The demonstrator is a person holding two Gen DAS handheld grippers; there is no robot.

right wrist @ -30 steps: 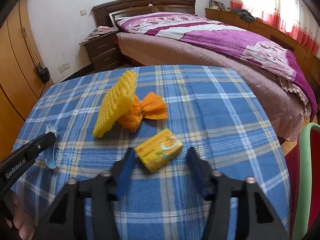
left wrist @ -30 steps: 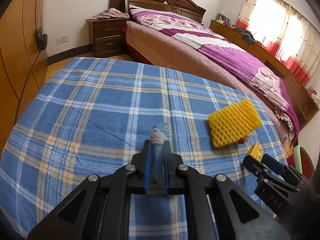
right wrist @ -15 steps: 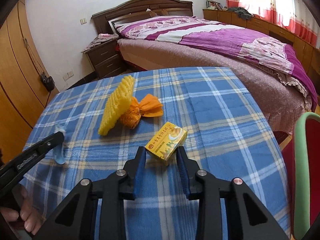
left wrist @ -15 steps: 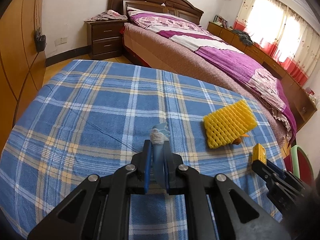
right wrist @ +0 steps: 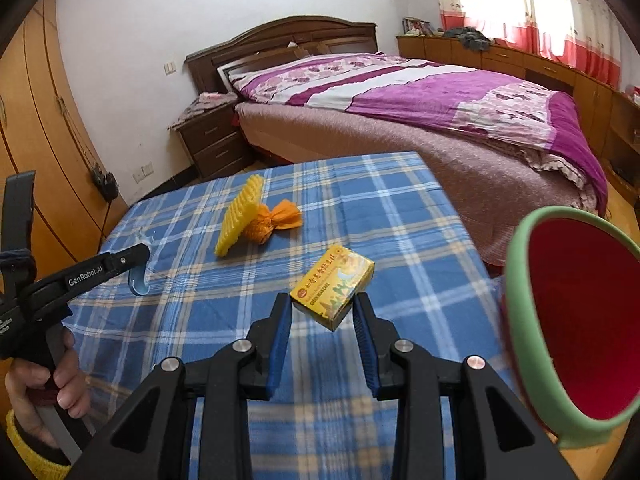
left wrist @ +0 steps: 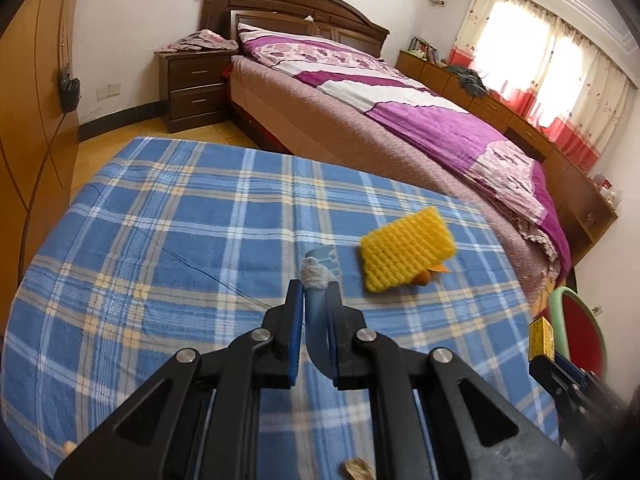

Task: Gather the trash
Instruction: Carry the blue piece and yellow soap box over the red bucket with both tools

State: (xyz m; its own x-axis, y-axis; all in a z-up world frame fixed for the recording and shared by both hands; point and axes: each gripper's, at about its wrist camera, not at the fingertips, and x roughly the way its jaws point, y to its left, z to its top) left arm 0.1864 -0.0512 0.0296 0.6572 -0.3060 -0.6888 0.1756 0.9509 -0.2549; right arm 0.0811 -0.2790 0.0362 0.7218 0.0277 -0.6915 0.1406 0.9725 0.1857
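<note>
Carrying a yellow box (right wrist: 333,286) clamped in our right gripper (right wrist: 322,312), we find the red bin (right wrist: 576,344) just rightward; our left gripper (left wrist: 313,304) pinches a blue wrapper (left wrist: 318,280).

Non-task surroundings, placed from the jaws:

- Blue plaid cloth (left wrist: 168,240) spreads under and ahead of the jaws, covering the work surface.
- Bed (right wrist: 460,128) with purple patterned quilt lies beyond the cloth's far edge, ahead and to the right.
- Dark wooden headboard (left wrist: 296,8) stands at the bed's far end.
- Nightstand (left wrist: 194,84), two drawers, sits far ahead, left of the bed; crumpled fabric on top.
- Wooden wardrobe (left wrist: 32,120) runs along the far left.
- Low cabinets (right wrist: 492,54) line the window wall, far right.
- Curtained window (left wrist: 540,52) above them, brightly lit.
</note>
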